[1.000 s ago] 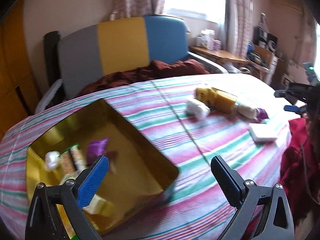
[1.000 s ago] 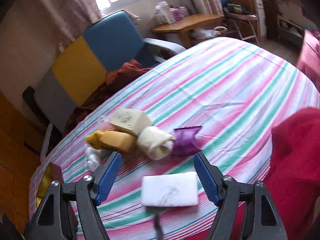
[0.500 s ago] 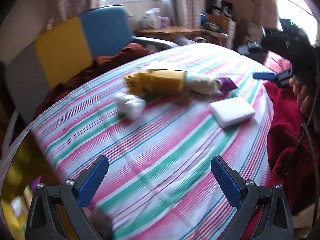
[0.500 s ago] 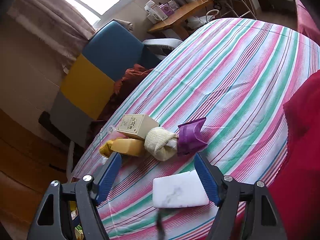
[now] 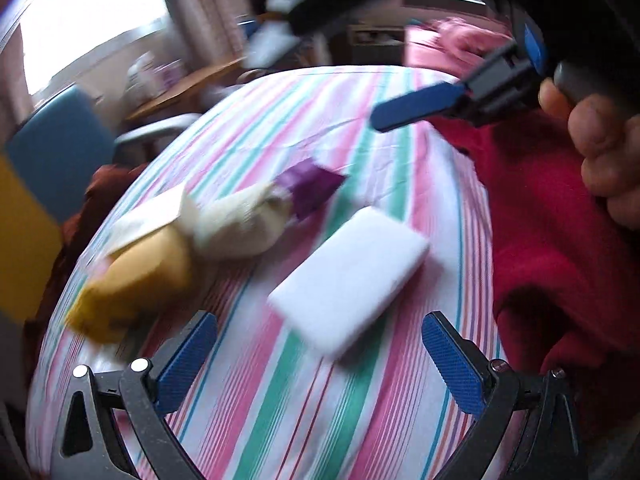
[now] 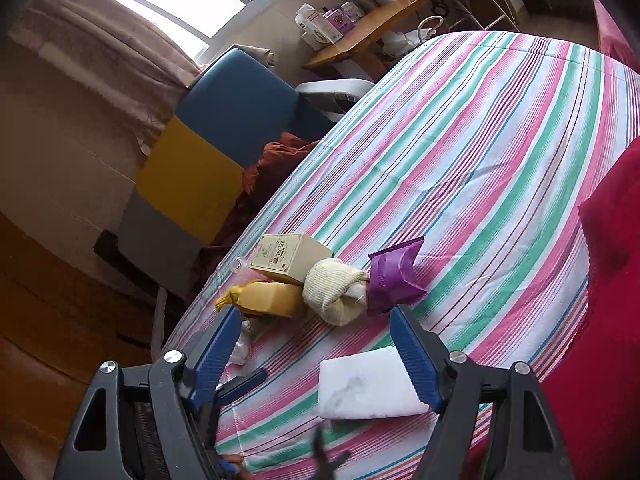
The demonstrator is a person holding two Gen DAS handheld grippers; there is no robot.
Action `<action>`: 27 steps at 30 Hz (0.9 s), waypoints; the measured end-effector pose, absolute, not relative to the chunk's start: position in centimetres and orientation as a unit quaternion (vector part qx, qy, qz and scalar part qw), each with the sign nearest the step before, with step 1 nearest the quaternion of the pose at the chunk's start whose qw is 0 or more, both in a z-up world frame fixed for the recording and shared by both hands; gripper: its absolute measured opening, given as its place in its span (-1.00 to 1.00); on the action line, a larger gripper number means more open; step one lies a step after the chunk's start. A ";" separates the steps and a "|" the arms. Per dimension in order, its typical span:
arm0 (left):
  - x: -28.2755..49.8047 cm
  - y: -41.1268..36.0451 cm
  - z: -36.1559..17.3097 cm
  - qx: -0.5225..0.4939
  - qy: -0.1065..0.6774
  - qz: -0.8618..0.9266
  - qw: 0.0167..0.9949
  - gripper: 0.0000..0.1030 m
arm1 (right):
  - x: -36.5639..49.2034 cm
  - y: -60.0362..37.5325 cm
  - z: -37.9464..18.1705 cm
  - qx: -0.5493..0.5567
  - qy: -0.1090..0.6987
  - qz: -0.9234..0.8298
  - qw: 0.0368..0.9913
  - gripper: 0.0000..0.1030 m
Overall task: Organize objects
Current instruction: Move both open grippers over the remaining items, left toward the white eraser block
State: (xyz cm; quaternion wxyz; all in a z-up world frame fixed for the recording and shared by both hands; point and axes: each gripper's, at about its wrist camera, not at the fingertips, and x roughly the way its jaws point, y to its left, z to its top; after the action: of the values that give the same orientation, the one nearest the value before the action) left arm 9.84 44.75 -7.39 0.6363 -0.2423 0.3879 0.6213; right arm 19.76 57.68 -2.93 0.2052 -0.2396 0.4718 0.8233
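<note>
left gripper [image 5: 318, 354] swung off gold tin | now apparently over white block [image 5: 348, 276]

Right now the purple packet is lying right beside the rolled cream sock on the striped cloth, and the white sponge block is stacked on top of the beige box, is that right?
Not quite. The white sponge block lies flat on the striped cloth by itself, apart from the beige box, nearer the camera. The right wrist view shows it. The purple packet does lie beside the rolled cream sock.
</note>
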 end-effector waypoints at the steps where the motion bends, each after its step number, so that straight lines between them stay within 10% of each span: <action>1: 10.0 45.3 -7.6 -0.241 0.391 0.615 0.641 0.99 | 19.8 57.7 -2.9 -0.238 0.473 0.823 0.206 0.51; 8: 11.2 48.8 -9.1 -0.246 0.395 0.594 0.656 0.98 | 19.9 57.7 -3.0 -0.234 0.477 0.822 0.204 0.51; 14: 9.3 48.1 -9.1 -0.294 0.333 0.621 0.646 0.50 | 19.8 57.8 -3.1 -0.236 0.478 0.821 0.206 0.51; 27: 5.6 37.7 -9.7 -0.359 0.242 0.759 0.486 0.43 | 19.4 57.7 -3.3 -0.258 0.472 0.813 0.222 0.52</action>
State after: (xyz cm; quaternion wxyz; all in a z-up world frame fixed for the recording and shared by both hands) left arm 5.58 37.73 -9.74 0.4862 -0.3586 0.2425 0.7591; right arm 19.44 57.72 -3.31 0.2217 -0.2584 0.4719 0.8133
